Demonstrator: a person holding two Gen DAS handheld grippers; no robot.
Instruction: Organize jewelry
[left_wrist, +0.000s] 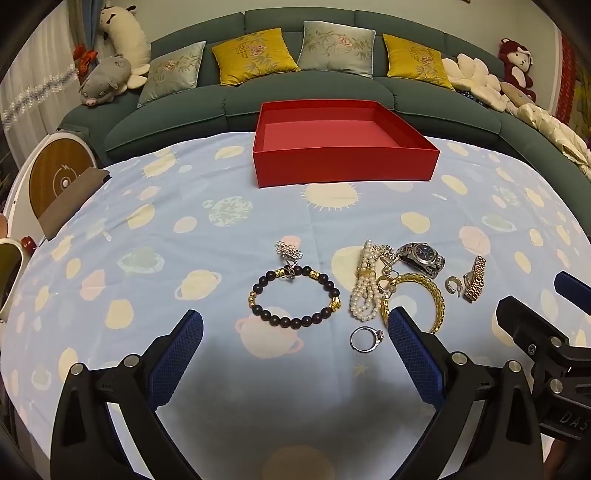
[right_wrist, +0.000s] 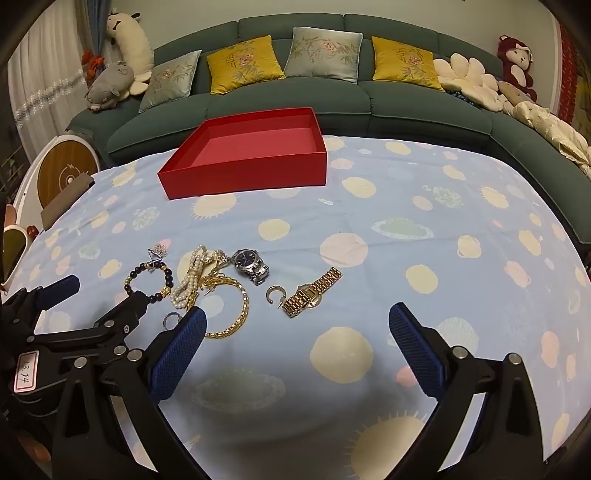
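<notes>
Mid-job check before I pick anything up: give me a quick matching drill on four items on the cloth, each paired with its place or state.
Items:
1. red box
2. dark bead bracelet
3. silver ring
4. gold watch

Places or states:
A. nearest the left tool's right finger
B. empty, at the far edge by the sofa
C. lying apart, rightmost of the jewelry
D. leftmost of the jewelry, a silver piece at its top

Pairs: 1-B, 2-D, 3-A, 4-C
</notes>
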